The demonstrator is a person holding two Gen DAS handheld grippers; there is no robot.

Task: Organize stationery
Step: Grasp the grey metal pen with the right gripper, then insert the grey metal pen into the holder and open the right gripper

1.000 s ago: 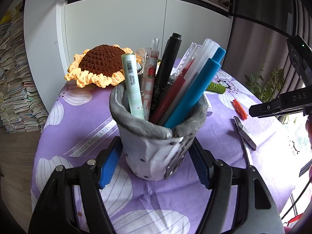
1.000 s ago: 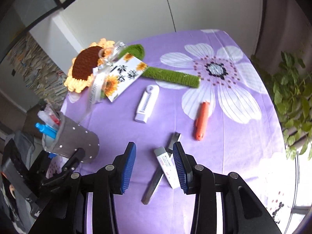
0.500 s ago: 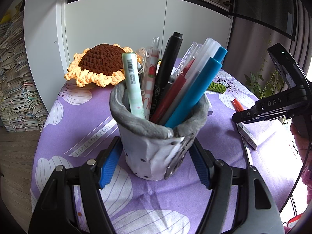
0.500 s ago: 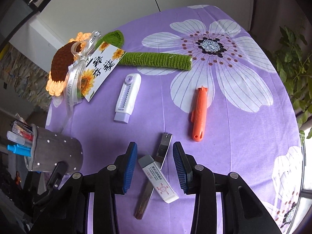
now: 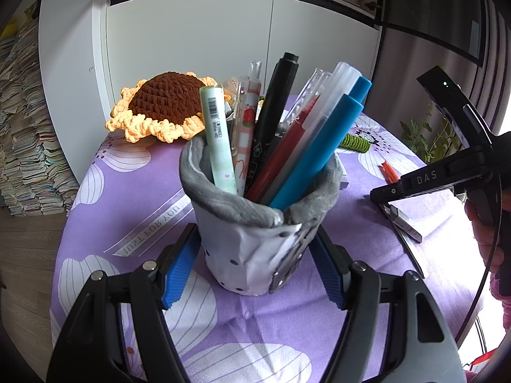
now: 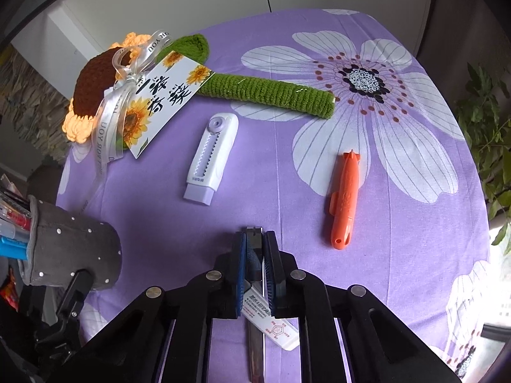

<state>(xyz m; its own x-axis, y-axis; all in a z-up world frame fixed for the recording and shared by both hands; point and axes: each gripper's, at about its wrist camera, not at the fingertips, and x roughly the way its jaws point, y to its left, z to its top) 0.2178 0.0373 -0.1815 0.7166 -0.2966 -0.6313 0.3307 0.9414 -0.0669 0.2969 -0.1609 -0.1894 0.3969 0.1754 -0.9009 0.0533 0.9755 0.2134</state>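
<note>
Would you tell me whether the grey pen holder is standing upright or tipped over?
Upright: the pen holder stands on the purple cloth, mouth up, pens sticking out.

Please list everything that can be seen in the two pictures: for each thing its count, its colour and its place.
pen holder: one, grey, near table edge, between left pads
pens: several, mixed colours, in holder
crochet sunflower: one, brown and yellow, green stem, far side
card: one, white, on sunflower
correction tape: one, white-lilac, mid table
orange cutter: one, right of tape
eraser: one, white, under right gripper
metal cutter: one, grey, between right pads
tablecloth: purple, floral
left gripper: black, blue pads
right gripper: black, blue pads
</note>
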